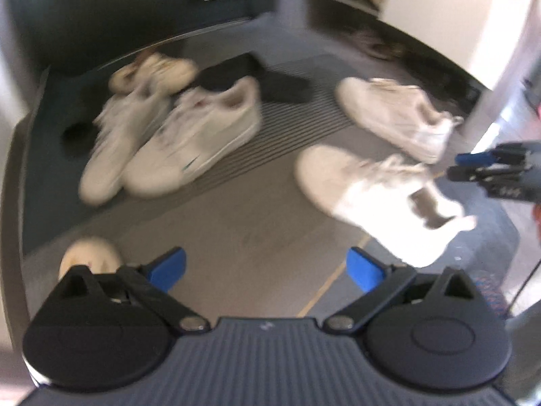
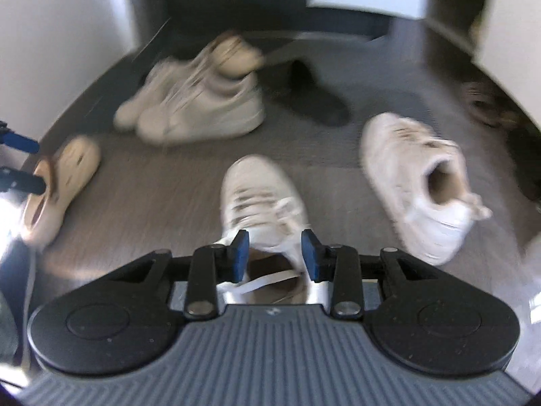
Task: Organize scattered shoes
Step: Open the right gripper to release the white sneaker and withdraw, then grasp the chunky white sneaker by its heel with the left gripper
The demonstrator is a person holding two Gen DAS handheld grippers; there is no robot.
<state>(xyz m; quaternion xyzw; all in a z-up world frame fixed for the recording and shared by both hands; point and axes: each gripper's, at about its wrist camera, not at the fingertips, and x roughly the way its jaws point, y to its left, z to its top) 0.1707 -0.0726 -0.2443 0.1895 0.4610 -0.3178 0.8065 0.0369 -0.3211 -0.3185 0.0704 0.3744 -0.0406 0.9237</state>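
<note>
Right wrist view, lower centre: right gripper straddles the white lace-up sneaker's collar — fingers half-closed, contact unclear; left gripper gapes wide — empty.

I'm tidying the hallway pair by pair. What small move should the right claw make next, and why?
Probably close the right claw a little further and lift. Its blue pads already straddle the heel opening of the near white sneaker, though blur hides whether they grip. Its likely mate lies just to the right, so a short carry would pair them. The left claw hangs open over bare floor.
</note>
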